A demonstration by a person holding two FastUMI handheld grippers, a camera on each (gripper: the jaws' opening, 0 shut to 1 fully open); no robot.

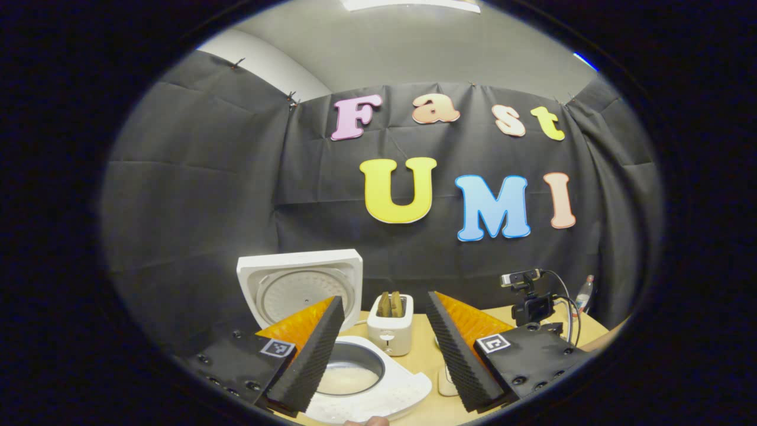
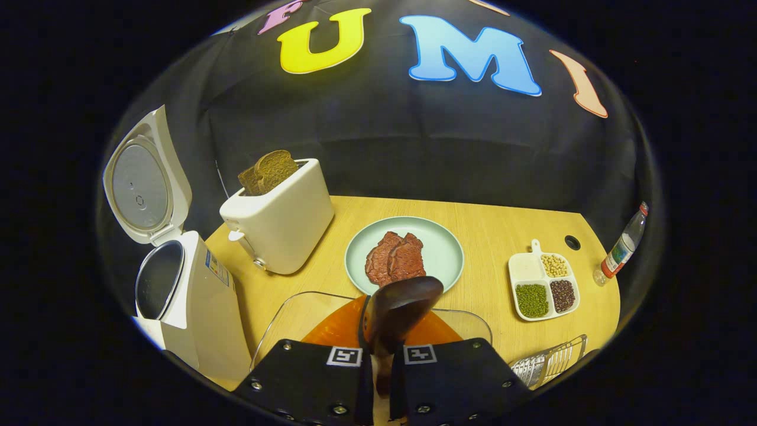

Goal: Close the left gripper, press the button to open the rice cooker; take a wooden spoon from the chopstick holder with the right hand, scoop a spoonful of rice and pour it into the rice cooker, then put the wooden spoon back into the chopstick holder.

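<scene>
The white rice cooker [image 1: 378,396] stands below my left gripper [image 1: 384,300] with its lid [image 1: 301,287] raised upright and the inner pot [image 1: 349,370] exposed. That gripper is open, its fingers spread wide with nothing between them. In the right gripper view the rice cooker [image 2: 195,313] is at the left with its lid [image 2: 142,186] up. My right gripper [image 2: 381,337] is shut on the handle of a dark wooden spoon [image 2: 408,299], whose bowl sticks up forward. Under it lies a clear glass container [image 2: 284,313]. A wire holder [image 2: 550,362] sits at the lower right.
A white toaster [image 2: 278,219] with bread stands beside the cooker. A pale plate [image 2: 440,248] with meat slices is mid-table, a divided dish [image 2: 544,287] of beans to its right, and a bottle [image 2: 621,248] near the far right edge. A camera on a stand [image 1: 529,302] stands at the back right.
</scene>
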